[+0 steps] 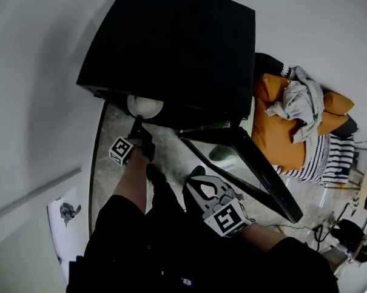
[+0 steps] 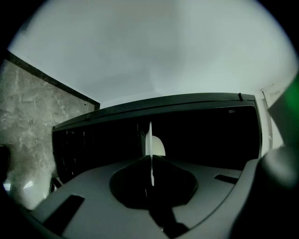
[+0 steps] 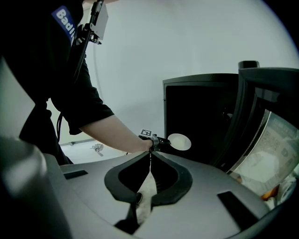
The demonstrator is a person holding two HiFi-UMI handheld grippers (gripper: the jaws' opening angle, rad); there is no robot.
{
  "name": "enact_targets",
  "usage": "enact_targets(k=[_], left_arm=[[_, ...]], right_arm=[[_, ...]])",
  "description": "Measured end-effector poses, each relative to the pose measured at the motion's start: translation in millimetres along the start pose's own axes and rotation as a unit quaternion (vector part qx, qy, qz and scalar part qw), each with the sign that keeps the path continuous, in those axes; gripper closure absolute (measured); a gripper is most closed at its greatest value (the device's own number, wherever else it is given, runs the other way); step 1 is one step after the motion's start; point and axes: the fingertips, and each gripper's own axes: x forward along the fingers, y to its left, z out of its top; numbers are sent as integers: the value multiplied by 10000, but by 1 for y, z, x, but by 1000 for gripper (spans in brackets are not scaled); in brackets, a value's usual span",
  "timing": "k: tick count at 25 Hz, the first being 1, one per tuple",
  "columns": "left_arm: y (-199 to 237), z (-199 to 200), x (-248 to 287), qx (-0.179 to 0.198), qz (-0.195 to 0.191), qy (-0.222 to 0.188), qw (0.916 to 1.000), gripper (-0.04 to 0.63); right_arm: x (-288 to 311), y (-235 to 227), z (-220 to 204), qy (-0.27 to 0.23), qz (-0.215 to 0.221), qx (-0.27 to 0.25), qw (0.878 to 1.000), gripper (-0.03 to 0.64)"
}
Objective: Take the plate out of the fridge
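Note:
A white plate hangs at the open front of the black fridge, just outside its dark inside. My left gripper is shut on the plate's near rim. In the left gripper view the plate stands edge-on between the closed jaws, with the fridge's opening behind it. The right gripper view shows the plate held out from the left gripper in front of the fridge. My right gripper is low by my body, shut and holding nothing.
The fridge door stands swung open to the right, with packets on its inner shelf. An orange sofa with clothes heaped on it lies beyond the door. A sheet of paper lies on the floor at left, and cables at right.

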Motion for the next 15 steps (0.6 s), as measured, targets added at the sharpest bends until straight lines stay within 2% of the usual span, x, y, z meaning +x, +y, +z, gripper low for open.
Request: enact_targets(k=[15], left_arm=[[12,-5,15,26,113,258,9996,554]], right_arm=[[-1,1,-10,99,42,59,9999,604]])
